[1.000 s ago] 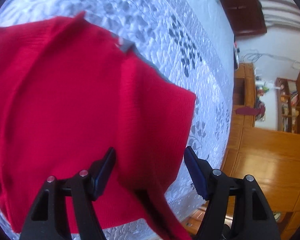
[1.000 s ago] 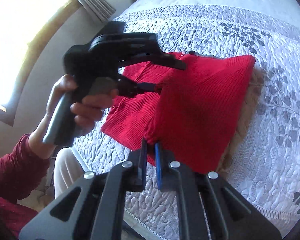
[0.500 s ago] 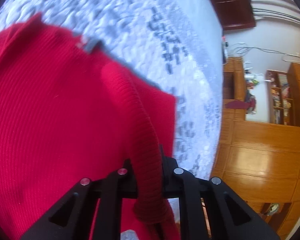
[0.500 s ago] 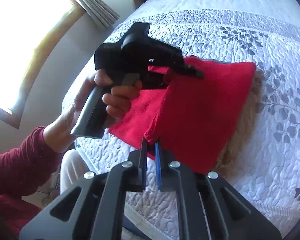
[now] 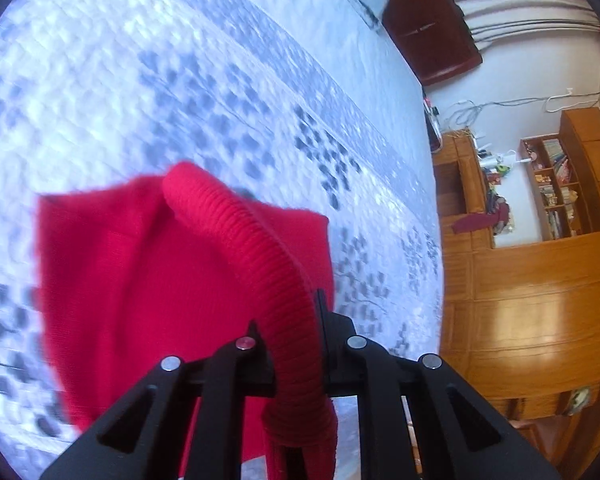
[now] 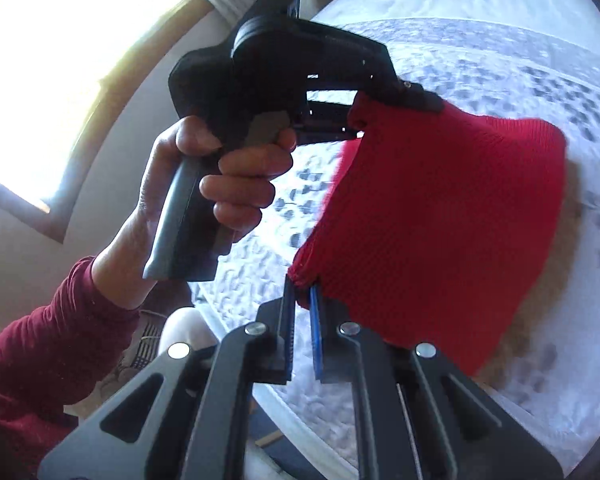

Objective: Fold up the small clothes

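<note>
A red knit sweater [image 6: 440,208] hangs in the air over the bed [image 5: 180,80], stretched between the two grippers – its far part drapes back onto the quilted white-and-grey bedspread [image 6: 500,60], while the near edge is raised clear of it. The left gripper [image 5: 296,344] is clenched on a thick ribbed roll of the knit, which bulges out between the fingers and curls below them; in the right wrist view the same gripper, held in the person's left hand [image 6: 228,176], bites the sweater's upper corner. The right gripper [image 6: 302,304] is pinched tight on the lower corner of the same edge, a small nub of red fabric showing between its toothed pads [image 6: 288,320].

As for progress, the fold looks to be in mid-stroke. The garment appears already narrowed – a compact panel and not a spread-out sweater, with no loose sleeve showing in either view – and both corners of one edge are secured and raised. What seems left is to carry that edge across the part lying on the bed, lay it down squarely, let go and smooth it. A tan fuzzy item [image 6: 540,300] shows just under the sweater's far side; what it is cannot be told. No finished stack is visible.
</note>
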`<state>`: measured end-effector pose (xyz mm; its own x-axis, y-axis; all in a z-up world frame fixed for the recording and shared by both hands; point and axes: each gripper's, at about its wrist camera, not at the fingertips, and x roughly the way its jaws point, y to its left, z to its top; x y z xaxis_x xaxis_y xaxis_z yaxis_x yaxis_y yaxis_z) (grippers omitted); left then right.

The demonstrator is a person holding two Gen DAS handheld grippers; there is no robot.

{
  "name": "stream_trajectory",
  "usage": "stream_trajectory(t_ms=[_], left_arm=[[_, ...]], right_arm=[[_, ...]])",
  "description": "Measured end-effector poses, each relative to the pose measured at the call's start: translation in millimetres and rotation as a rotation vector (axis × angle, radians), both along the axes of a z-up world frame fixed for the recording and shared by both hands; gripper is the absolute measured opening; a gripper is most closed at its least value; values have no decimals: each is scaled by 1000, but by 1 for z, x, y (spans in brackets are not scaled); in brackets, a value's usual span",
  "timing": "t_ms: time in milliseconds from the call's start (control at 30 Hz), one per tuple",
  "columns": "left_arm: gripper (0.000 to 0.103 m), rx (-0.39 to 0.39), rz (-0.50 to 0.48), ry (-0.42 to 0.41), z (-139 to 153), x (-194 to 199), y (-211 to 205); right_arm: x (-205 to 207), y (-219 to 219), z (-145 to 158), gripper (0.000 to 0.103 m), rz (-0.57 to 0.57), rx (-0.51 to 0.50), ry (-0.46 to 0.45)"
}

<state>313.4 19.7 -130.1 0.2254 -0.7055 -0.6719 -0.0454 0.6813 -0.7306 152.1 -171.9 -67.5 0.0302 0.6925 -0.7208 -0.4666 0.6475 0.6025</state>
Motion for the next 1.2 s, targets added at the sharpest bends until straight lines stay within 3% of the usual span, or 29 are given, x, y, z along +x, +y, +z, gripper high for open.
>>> stream_trajectory(t_ms=[200,300,467,533,600,667,700,767,967,1067,1200], left_arm=[[13,91,23,-62,-4,-12,56],[13,158,8,-37,-34,-15,68],[14,198,4,7,-78,-19,71],[15,179,8,-2,-80,-20,74],[15,157,11,-5,-78,-20,77],[16,149,7,-15,-73,-22,79],[18,150,3,-17,-70,-23,81],[33,153,-8,-3,-67,-27,83],[43,191,-54,-13,-54,-65,74],[47,222,-79,-25,-49,-93,74],[50,249,-97,-5,-45,-128,74]], right_arm=[[-2,62,-32,6,80,-33,35],[-5,82,-66,6,106,-108,83],[-10,90,-105,9,122,-193,135],[-10,82,-106,10,115,-176,161],[-10,68,-97,28,100,-152,160],[-12,47,-87,37,73,-138,146],[-12,35,-81,37,51,-138,138],[-12,2,-71,39,-19,-135,132],[-17,-74,-77,43,-177,-175,159],[-22,-91,-93,43,-216,-152,214],[-35,-80,-102,43,-204,-139,211]])
